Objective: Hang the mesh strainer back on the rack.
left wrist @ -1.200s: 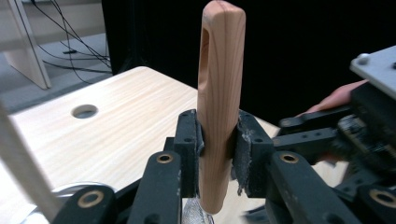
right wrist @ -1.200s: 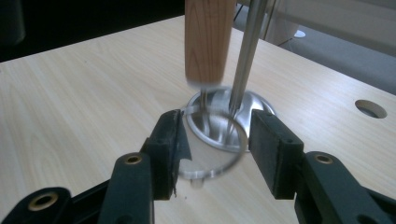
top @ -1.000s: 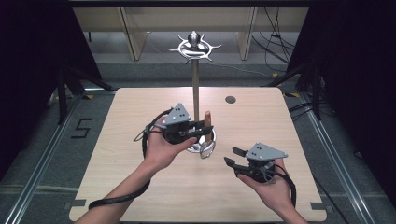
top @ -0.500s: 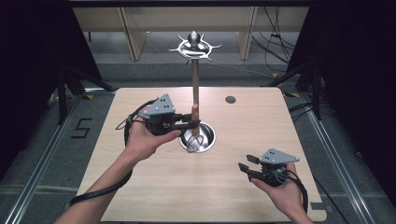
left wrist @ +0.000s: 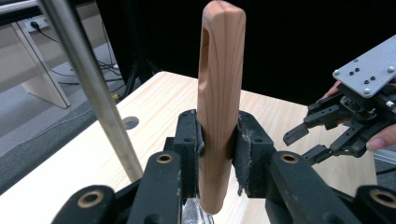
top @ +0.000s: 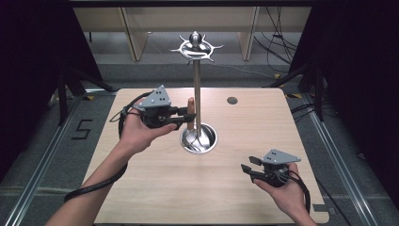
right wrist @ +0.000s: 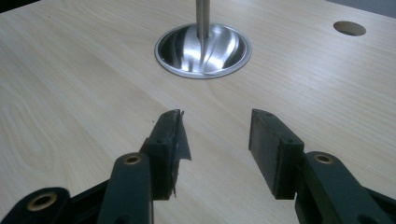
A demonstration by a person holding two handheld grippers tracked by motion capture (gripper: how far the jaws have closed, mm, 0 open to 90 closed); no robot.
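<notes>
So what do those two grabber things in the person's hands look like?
Each one is black, with two chunky jaws, brass-coloured rivets and a grey three-cornered plate on top. The left gripper and right gripper both trail a thick black cable. The forearms are bare, no sleeves.

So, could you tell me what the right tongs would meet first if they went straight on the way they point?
Probably the round steel base of the pole stand: the open right tongs point at it over bare table, though depth is unclear.

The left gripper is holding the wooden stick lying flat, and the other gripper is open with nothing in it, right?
Not quite: the left gripper holds the wooden stick upright, as the left gripper view shows. The right gripper is indeed open with nothing in it.
</notes>
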